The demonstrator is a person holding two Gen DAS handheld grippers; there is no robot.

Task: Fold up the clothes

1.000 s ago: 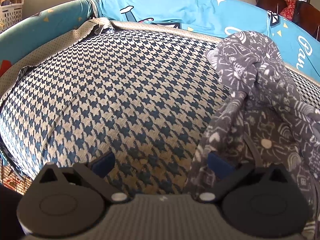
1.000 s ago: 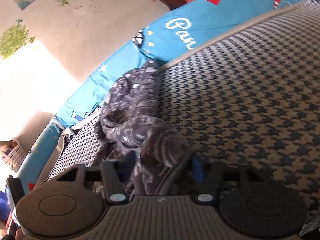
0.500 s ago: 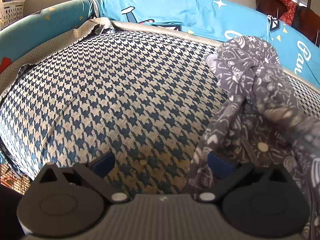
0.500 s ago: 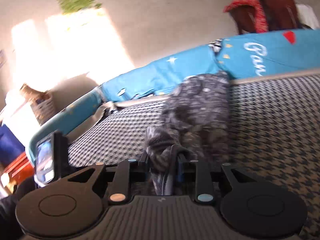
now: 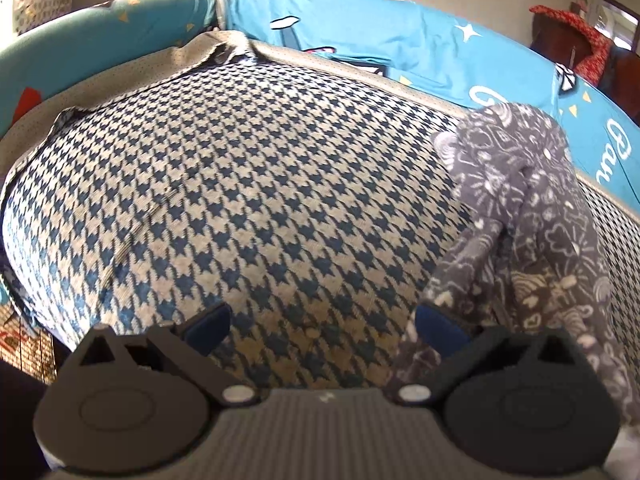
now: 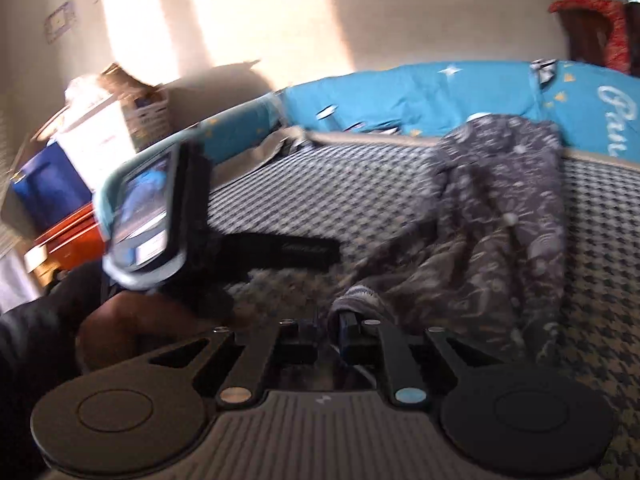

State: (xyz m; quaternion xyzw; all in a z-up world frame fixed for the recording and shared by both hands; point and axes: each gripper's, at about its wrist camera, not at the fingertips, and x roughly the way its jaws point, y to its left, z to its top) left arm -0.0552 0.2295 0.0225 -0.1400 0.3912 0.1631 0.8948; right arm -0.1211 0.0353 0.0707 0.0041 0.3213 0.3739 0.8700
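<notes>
Garment [image 5: 516, 208] is showing at the right of my left wrist view, bunched in a grey printed heap on the houndstooth cover [image 5: 256, 168], running from the far blue bumper [image 5: 384, 36] down to the near edge. My left gripper [image 5: 322, 326] is hovering with its fingers spread wide and nothing between them; the right pad [image 5: 438, 326] is sitting just against the cloth's near fold.

Right wrist view is blurring, so I am reading it with care. My right gripper [image 6: 330, 326] is pinching narrow on a rolled edge of the garment [image 6: 496, 216], which is trailing away to the far bumper [image 6: 404, 96]. A phone [image 6: 144, 216] on the other rig is crossing the left side.

Judging from the heap, I am working toward spreading it flat. Doing that well means keeping the right pinch firm, catching a matching edge with the left, and drawing both apart evenly so the cloth is not twisting.
</notes>
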